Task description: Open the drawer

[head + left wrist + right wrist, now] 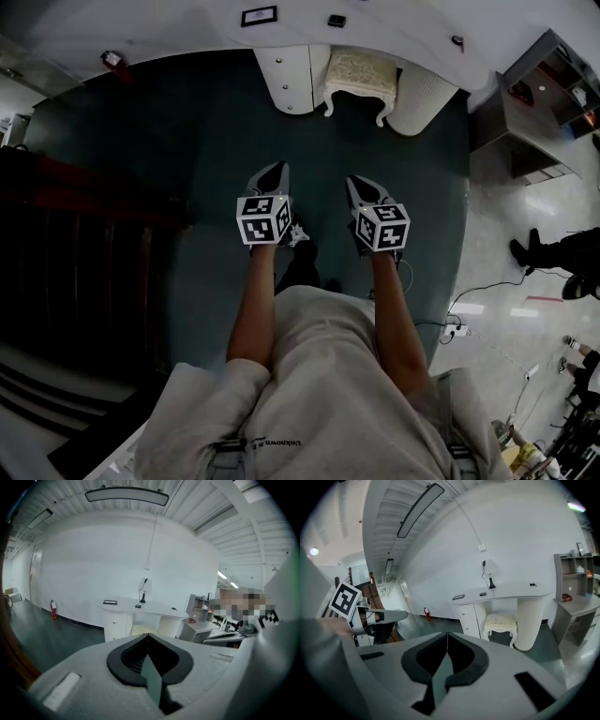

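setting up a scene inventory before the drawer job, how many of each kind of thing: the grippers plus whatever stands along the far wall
grippers: 2, left gripper and right gripper
white desk: 1
stool: 1
grey shelf unit: 1
red fire extinguisher: 1
total: 6

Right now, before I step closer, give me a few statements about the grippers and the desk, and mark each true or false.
1. The left hand-held gripper and the right hand-held gripper are both shut and empty. True.
2. The left hand-held gripper grips a drawer knob. False: it is well short of the desk and touches nothing.
3. A cream stool stands under the desk. True.
4. The drawers are pulled out. False: their fronts sit flush, closed.
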Available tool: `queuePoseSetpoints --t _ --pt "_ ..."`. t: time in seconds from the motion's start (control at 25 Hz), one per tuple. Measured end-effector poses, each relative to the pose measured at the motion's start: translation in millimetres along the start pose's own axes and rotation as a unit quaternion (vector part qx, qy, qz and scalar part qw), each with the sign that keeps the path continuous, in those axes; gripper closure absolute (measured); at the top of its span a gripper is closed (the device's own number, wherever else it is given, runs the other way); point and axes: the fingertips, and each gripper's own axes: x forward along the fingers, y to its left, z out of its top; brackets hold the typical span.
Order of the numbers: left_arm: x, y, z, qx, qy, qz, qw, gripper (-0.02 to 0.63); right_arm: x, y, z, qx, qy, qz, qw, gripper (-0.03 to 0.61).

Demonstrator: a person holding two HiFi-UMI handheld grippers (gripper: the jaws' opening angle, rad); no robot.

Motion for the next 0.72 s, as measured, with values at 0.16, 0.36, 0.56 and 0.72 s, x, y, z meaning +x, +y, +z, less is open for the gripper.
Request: queuePoseSetpoints --t 0.16,0.36,0.56,0.72 --pt "31 51 9 -0.022 -0.005 0.018 0.9996 0.603 46 4 5 -0.013 0.029 0.01 0.999 0.561" --pt "74 107 50 -0.053 -0.029 0.021 0.9979 0.603 103 -6 28 -0.001 0.048 -0.004 0.999 0.561" --pt "112 140 81 -0.061 -0.043 0.007 0.9972 0.603 155 -13 75 0.019 0.01 -0.019 1.0 0.561" --pt "129 173 79 -0.055 -0.035 -0.005 0.9979 0.603 194 -8 101 0.037 -0.035 -0.022 0.998 0.561"
